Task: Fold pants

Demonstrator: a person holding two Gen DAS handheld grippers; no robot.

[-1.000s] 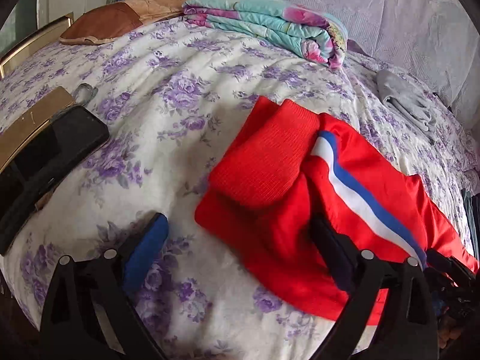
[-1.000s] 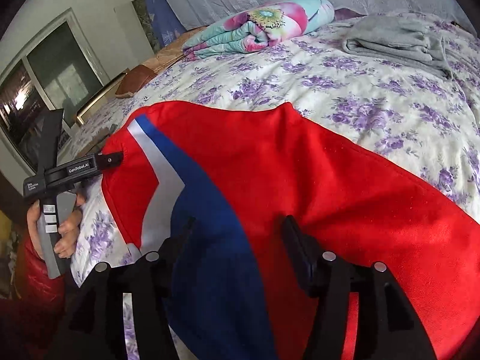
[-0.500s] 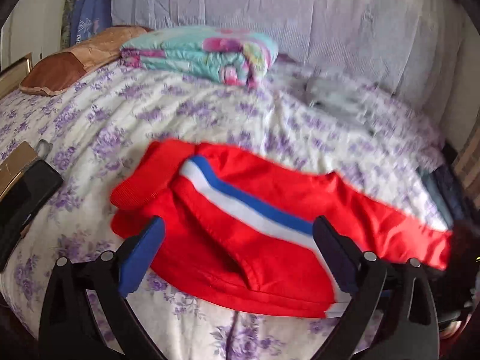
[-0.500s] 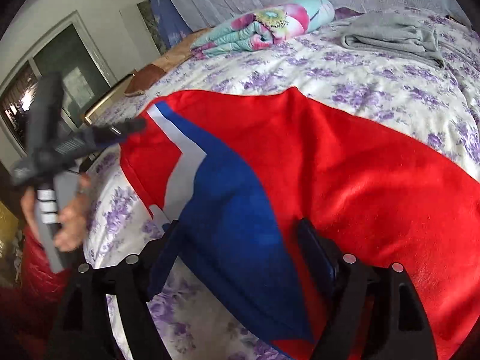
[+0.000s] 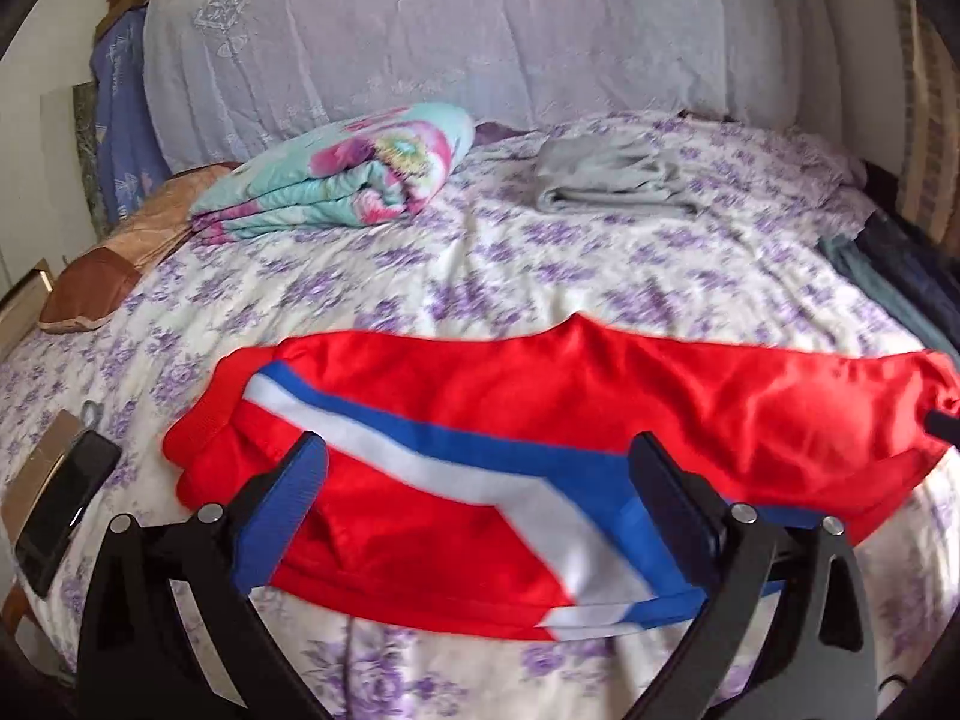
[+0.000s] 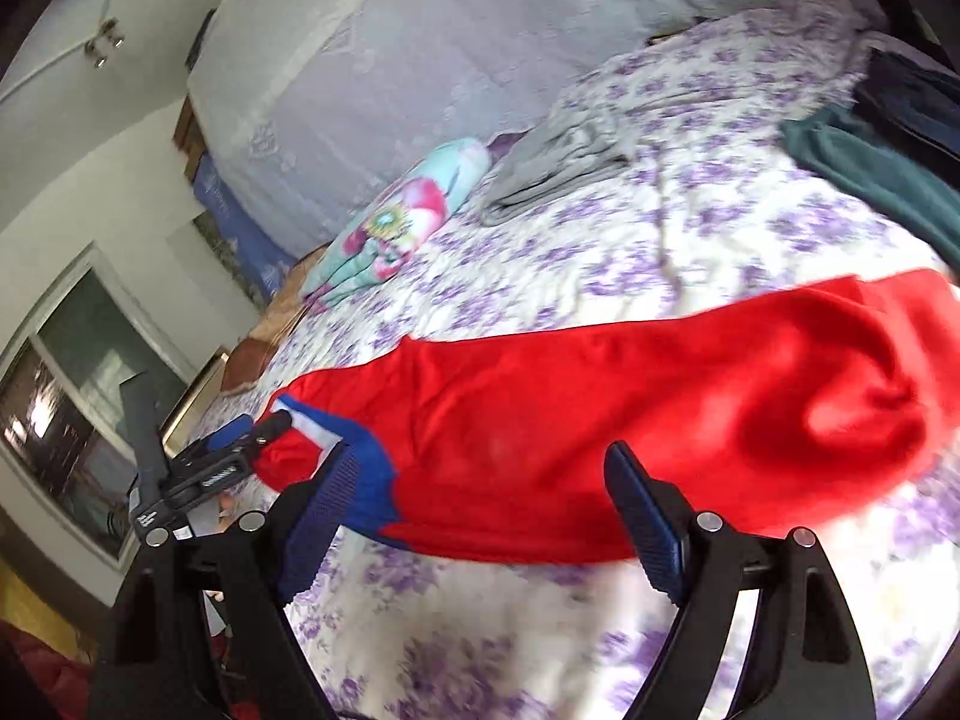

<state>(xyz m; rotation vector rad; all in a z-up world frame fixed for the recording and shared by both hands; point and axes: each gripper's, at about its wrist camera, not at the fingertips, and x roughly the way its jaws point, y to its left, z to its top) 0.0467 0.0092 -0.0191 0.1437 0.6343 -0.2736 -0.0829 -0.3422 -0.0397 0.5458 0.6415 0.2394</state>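
Observation:
The red pants (image 5: 540, 396) with a blue and white side stripe lie folded lengthwise across the floral bed, waistband at the left. They also show in the right wrist view (image 6: 630, 420). My left gripper (image 5: 480, 486) is open and empty, hovering just above the pants' near edge. My right gripper (image 6: 480, 492) is open and empty, near the front edge of the pants. The left gripper tool (image 6: 198, 468) shows at the pants' left end in the right wrist view.
A folded floral blanket (image 5: 348, 180) and folded grey clothes (image 5: 612, 186) lie at the back of the bed (image 5: 540, 276). A brown pillow (image 5: 120, 264) is at the far left. A dark phone (image 5: 60, 510) lies at the left edge. Dark and green garments (image 6: 888, 162) lie right.
Both grippers have pulled back and up from the pants. The views now take in the whole garment, laid out long across the bed. Both grippers stay open.

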